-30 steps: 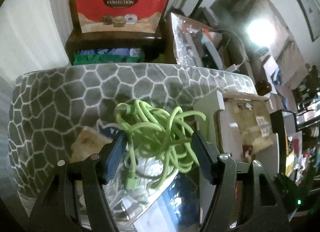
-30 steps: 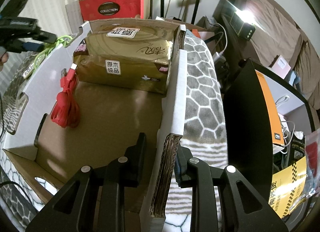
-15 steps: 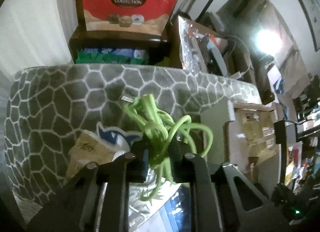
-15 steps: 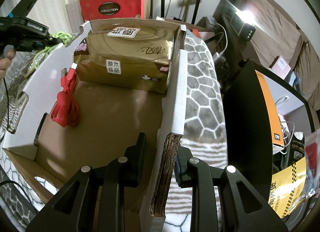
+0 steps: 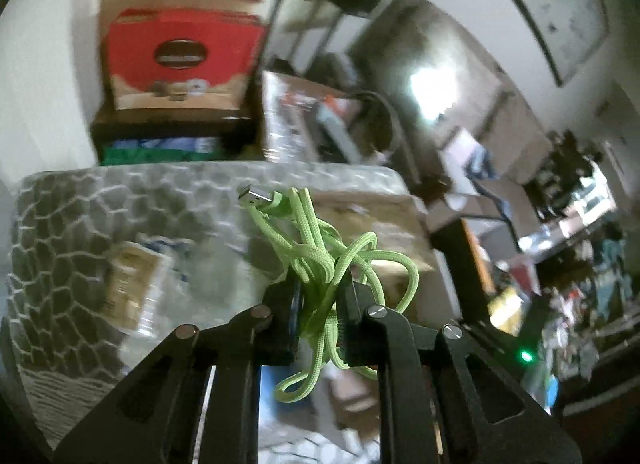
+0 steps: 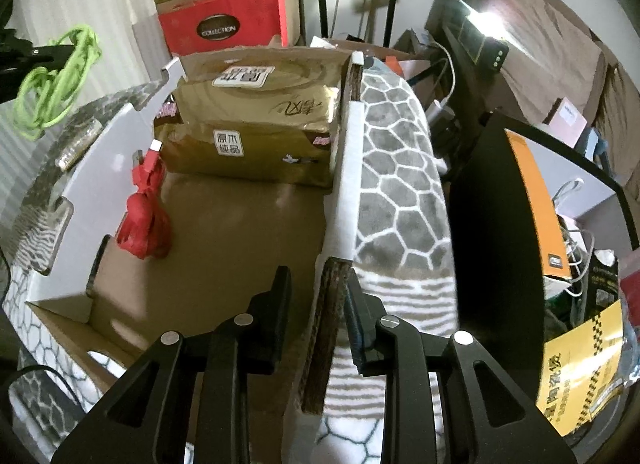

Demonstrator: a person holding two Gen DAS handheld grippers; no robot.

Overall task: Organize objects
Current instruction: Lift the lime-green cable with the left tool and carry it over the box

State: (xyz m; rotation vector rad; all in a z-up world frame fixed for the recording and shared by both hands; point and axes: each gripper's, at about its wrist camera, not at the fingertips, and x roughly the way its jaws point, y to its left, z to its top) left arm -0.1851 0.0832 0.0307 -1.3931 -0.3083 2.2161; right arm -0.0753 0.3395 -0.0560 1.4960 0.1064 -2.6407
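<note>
Lime-green braided USB cable (image 5: 320, 260), bundled in loose loops, pinched between the black fingers of the left claw (image 5: 319, 298) and lifted clear of the grey honeycomb-patterned blanket (image 5: 76, 224); metal plug end pointing up and away, one loop hanging below the fingers. Same cable visible at upper left of the right wrist view (image 6: 56, 76), raised above and outside the left wall of the box. Left view blurred; a clear packet with a tan label (image 5: 132, 288) on the blanket below, details not readable.

Right claw (image 6: 316, 312) straddling the corrugated right wall of the open brown cardboard box (image 6: 340, 192): right finger against the outer face, left finger standing off from the inner face, so spread rather than clamped.

Inside the box, near the left wall: coiled red USB cable (image 6: 146, 208), resting on the box floor. Further back, against the far wall: two gold plastic-wrapped tissue packs (image 6: 256, 136), stacked one on the other.

Beyond the box: red carton with a dark oval "COLLECTION" label (image 6: 224, 24).
</note>
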